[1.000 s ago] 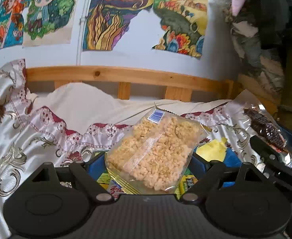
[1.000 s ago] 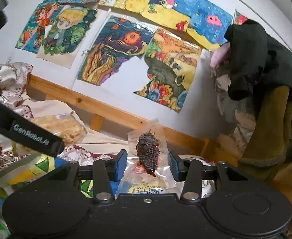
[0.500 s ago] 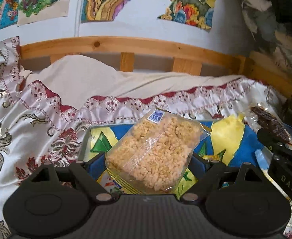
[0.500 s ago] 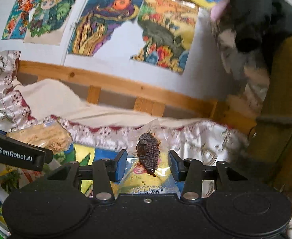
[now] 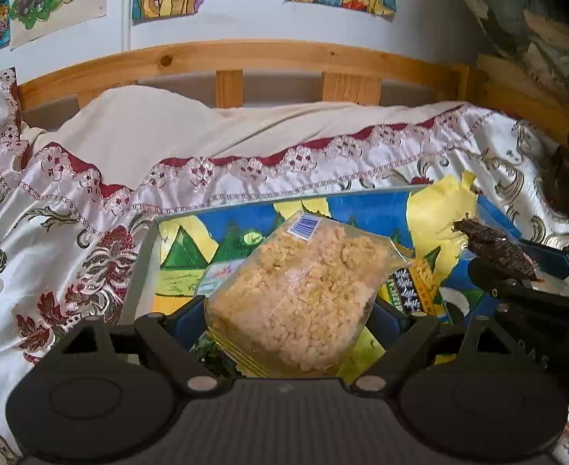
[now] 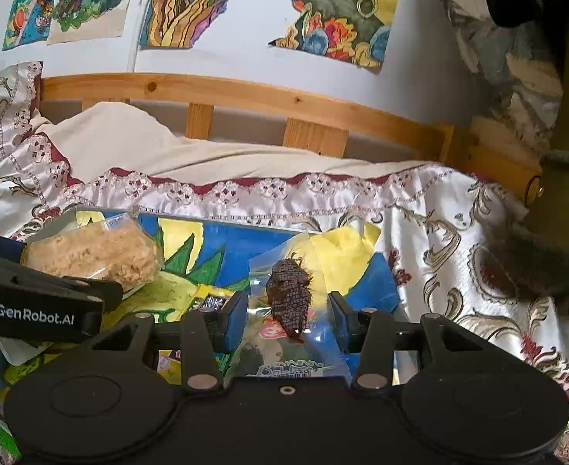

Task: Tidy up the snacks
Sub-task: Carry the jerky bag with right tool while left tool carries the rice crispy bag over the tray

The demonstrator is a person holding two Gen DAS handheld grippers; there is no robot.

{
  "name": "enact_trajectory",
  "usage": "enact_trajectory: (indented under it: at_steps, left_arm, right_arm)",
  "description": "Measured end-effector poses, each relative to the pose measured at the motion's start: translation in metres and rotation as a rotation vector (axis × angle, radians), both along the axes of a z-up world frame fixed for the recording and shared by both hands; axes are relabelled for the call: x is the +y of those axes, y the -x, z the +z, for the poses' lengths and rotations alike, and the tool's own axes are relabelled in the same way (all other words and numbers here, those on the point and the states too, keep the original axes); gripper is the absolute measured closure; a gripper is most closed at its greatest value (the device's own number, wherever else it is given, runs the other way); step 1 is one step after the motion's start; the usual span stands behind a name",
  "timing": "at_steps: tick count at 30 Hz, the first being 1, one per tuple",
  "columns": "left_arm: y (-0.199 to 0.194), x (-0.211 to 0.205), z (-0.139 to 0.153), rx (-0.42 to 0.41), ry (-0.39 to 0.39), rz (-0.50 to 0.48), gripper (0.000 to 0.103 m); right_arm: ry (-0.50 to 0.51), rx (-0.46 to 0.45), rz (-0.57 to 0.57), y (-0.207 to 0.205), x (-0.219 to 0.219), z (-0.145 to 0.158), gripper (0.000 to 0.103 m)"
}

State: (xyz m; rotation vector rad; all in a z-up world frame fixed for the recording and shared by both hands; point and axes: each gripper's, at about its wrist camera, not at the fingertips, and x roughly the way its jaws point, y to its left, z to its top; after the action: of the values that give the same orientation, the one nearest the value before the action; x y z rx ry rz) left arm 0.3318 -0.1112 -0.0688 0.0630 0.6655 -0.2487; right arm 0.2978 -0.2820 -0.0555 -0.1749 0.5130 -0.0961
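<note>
Two packets are in the tongs at once. The left gripper (image 5: 288, 314) has its jaws clamped on a clear bag of puffed-rice crisps (image 5: 300, 298), the blue pads pressing its lower sides so it stands up out of the grip with its barcode corner topmost. The right gripper (image 6: 289, 316) is clamped, at a narrower spread, on a clear packet holding a dark, scaly-looking dried snack (image 6: 287, 298), which also rises upright between the pads. Neither grip has altered in the last second; what has changed is the aim. A second ago both cameras looked mostly at the drawings on the wall and the wooden bed rail (image 5: 245, 58), with only a sliver of colour below; both hands have since tipped forward and sunk, and a painted tray (image 5: 362, 209) in blue, yellow and green lies spread out just behind and beneath the two packets. It rests on an embroidered satin bedspread (image 5: 71, 232), with a plain cream sheet (image 5: 160, 128) beyond it. A few other wrappers, one printed in black and yellow (image 5: 412, 283), are already lying in the tray near the crisps bag. Seen from the right wrist, the crisps bag hangs over the tray's left part and the dark snack over its middle. That reads as the carry nearly finished and a set-down coming: both packets appear poised over the tray, not yet resting on it, and the jaws have not begun to let go.
</note>
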Motion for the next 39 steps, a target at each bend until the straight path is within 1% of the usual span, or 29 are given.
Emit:
enact_trajectory:
  at_steps: [10,14,21,30,34,39]
  left_arm:
    - [-0.001,-0.007,-0.009,0.035,-0.054,-0.011,0.014]
    - [-0.002,-0.009,-0.012,0.04,-0.089,-0.005,0.014]
    - [-0.001,-0.012,-0.014,0.038,-0.12,-0.01,0.014]
    - [-0.001,-0.014,-0.015,0.04,-0.14,-0.012,0.013]
    - [-0.001,-0.015,-0.015,0.041,-0.149,-0.01,0.011]
    - [-0.002,-0.014,-0.015,0.06,-0.141,-0.007,0.009]
  right_arm:
    - [-0.042,0.06,-0.006,-0.005,-0.005,-0.005,0.055]
    - [-0.063,0.082,-0.006,-0.006,-0.007,-0.009,0.055]
    - [-0.078,0.099,-0.006,-0.007,-0.007,-0.01,0.055]
    - [-0.098,0.121,-0.007,-0.008,-0.01,-0.013,0.053]
    - [-0.103,0.118,-0.007,-0.007,-0.01,-0.012,0.05]
    - [-0.108,0.113,-0.013,-0.004,-0.011,-0.008,0.042]
